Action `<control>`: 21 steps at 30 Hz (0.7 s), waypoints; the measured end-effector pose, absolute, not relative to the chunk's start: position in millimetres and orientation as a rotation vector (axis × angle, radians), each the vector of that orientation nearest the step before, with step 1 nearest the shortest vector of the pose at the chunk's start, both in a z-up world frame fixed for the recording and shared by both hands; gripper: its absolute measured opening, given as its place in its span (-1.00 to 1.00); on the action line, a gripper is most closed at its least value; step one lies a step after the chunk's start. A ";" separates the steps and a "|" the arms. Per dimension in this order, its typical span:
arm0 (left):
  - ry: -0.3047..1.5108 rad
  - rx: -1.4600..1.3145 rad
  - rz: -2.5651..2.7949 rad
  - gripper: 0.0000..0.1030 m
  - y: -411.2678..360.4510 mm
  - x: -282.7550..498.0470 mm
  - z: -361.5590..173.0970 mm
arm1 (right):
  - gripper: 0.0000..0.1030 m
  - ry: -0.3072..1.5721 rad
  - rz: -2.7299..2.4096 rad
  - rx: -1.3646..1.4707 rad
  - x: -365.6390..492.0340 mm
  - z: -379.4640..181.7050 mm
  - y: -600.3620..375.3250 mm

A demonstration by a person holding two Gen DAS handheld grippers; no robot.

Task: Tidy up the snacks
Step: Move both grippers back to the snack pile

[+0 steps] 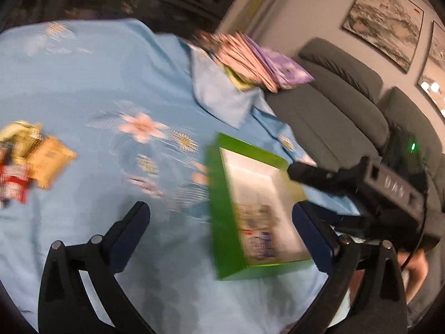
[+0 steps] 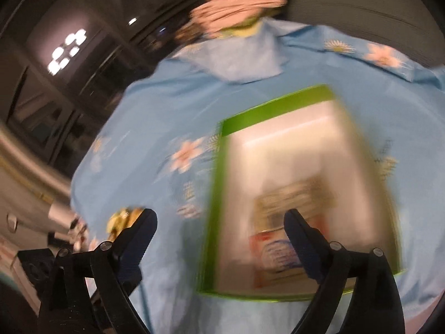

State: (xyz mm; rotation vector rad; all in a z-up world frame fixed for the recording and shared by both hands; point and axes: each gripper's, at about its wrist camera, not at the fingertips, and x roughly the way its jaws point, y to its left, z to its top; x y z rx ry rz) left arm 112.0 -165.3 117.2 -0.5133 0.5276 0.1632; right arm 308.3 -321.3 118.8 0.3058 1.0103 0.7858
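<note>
A green box with a white inside lies on the blue flowered cloth. Snack packets lie in its near end. My left gripper is open above the box's near left wall, with no pad touching it. A finger of my right gripper reaches in over the box's right rim. In the right wrist view the box is blurred, with the packets inside. My right gripper is open over the box, holding nothing.
Loose snack packets lie in a heap at the left of the cloth, seen also as a packet heap by the right gripper's left finger. A stack of pink and purple packets sits at the far edge. A grey sofa stands beyond.
</note>
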 end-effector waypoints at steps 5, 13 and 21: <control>0.468 -0.486 0.278 0.99 -122.6 62.7 108.4 | 0.80 1.030 0.925 0.241 282.7 122.9 -250.2; 0.490 -0.570 0.444 0.99 -36.3 -11.3 64.9 | 0.80 1.194 1.282 0.213 226.7 87.2 -121.9; 0.356 -0.867 0.407 0.99 51.0 -76.3 42.2 | 0.80 1.341 1.497 0.127 160.7 48.6 -11.5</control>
